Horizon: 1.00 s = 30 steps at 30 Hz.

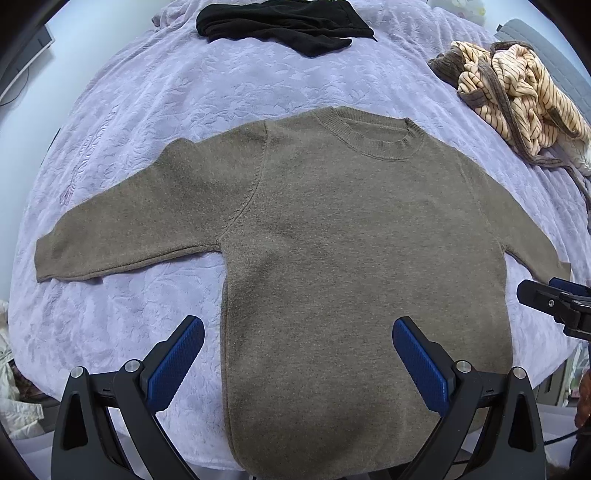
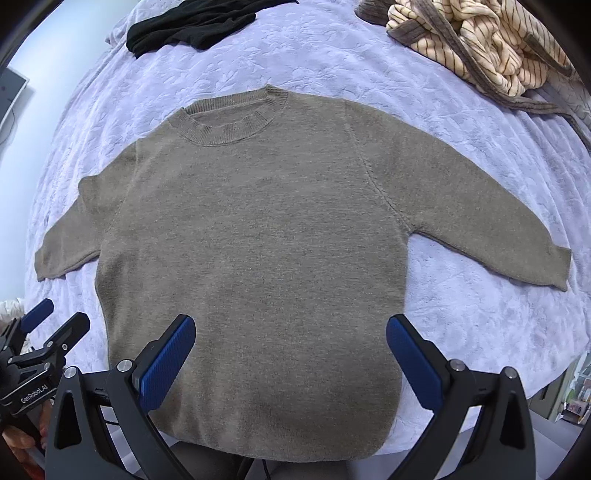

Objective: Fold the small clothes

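Note:
A small olive-brown knit sweater (image 1: 332, 240) lies flat and spread out on the lavender bedspread (image 1: 147, 110), collar away from me, both sleeves out to the sides. It also shows in the right wrist view (image 2: 258, 240). My left gripper (image 1: 297, 332) is open and empty, hovering above the sweater's lower left hem area. My right gripper (image 2: 290, 332) is open and empty above the lower body of the sweater. The right gripper shows at the right edge of the left wrist view (image 1: 554, 299); the left gripper shows at the lower left of the right wrist view (image 2: 48, 325).
A black garment (image 1: 280, 22) lies at the far edge of the bed, also in the right wrist view (image 2: 184, 26). A crumpled cream striped garment with grey trim (image 1: 517, 92) lies at the far right, also in the right wrist view (image 2: 480, 44). The bed's near edge runs just under the sweater's hem.

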Tool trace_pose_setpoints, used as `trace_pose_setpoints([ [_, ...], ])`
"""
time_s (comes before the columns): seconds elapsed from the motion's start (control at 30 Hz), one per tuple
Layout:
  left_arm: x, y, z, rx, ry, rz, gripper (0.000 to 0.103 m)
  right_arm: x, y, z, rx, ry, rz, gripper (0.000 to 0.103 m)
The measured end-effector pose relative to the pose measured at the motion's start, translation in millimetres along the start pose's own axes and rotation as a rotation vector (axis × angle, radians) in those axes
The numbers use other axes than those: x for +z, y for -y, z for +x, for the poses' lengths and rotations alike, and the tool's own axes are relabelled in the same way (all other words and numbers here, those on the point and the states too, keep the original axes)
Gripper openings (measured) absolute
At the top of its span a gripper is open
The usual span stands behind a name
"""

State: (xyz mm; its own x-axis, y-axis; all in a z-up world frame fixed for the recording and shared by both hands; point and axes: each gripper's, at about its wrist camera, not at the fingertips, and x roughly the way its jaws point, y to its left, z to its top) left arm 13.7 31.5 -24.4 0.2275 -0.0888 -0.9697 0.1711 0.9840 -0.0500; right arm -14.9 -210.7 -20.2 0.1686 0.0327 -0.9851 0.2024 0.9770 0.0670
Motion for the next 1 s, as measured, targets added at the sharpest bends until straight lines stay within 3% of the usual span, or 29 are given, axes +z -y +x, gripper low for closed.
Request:
trace_pose_setpoints([
  [0.57,1,-34,19,-0.028,-0.014,-0.061,0.102,12,-31,6,-0.016,-0.028,-0.004,0.103],
  [0.77,-1,-107,39,-0.047,-0.029,-0.258,0.102,16,-67,14,0.014,-0.034,-0.102,0.103],
  [0.9,-2,-179,49,-0.012,0.028,-0.423,0.102,14,-95,31,0.044,-0.06,-0.164,0.103],
  [1.0,-7,-235,61,-0.039,0.093,-0.567,0.102,8,-116,46,0.068,-0.085,-0.206,0.103],
])
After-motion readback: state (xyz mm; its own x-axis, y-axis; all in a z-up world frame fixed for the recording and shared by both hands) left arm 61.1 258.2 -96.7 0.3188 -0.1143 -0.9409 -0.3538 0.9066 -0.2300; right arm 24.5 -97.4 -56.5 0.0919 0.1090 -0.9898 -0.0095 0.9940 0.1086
